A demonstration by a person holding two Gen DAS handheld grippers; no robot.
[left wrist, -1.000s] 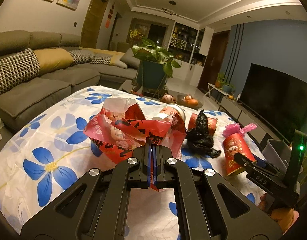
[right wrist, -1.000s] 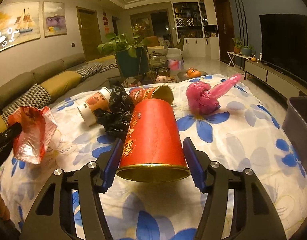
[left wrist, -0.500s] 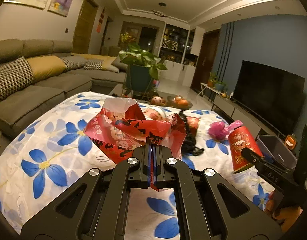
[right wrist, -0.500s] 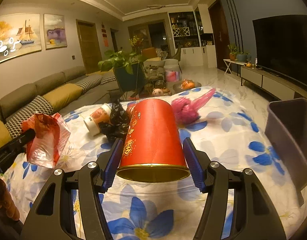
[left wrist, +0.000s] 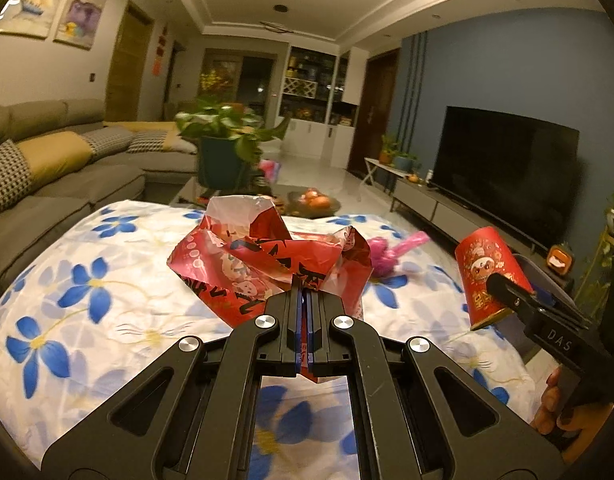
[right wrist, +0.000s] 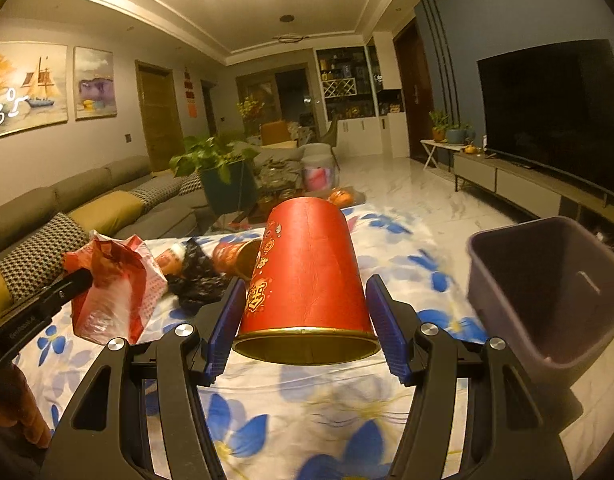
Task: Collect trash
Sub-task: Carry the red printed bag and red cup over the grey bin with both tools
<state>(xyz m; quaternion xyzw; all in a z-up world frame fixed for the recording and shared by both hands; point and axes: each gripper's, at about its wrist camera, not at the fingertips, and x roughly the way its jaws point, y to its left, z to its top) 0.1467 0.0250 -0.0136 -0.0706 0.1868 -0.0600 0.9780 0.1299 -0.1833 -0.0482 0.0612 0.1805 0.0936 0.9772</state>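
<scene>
My left gripper (left wrist: 305, 300) is shut on a crumpled red plastic bag (left wrist: 263, 264) held above the flowered tablecloth (left wrist: 87, 312); that red bag (right wrist: 115, 284) also shows at the left in the right wrist view. My right gripper (right wrist: 303, 304) is shut on a red paper cup (right wrist: 307, 268), its gold-rimmed mouth facing the camera; the same cup (left wrist: 487, 272) appears at the right in the left wrist view. A grey bin (right wrist: 547, 284) stands just right of the cup. A pink bag (left wrist: 391, 252), a black bag (right wrist: 199, 276) and two more cups (right wrist: 231, 252) lie on the table.
A grey sofa (left wrist: 47, 176) runs along the left. A potted plant (left wrist: 223, 148) and a bowl of oranges (left wrist: 313, 202) sit beyond the table. The TV (left wrist: 503, 172) on its low cabinet lines the right wall. A hand (left wrist: 551, 404) holds the right gripper.
Both grippers rose and swung right, carrying the bag and the cup. The grey bin came much closer on the right; the remaining trash dropped back to the left.
</scene>
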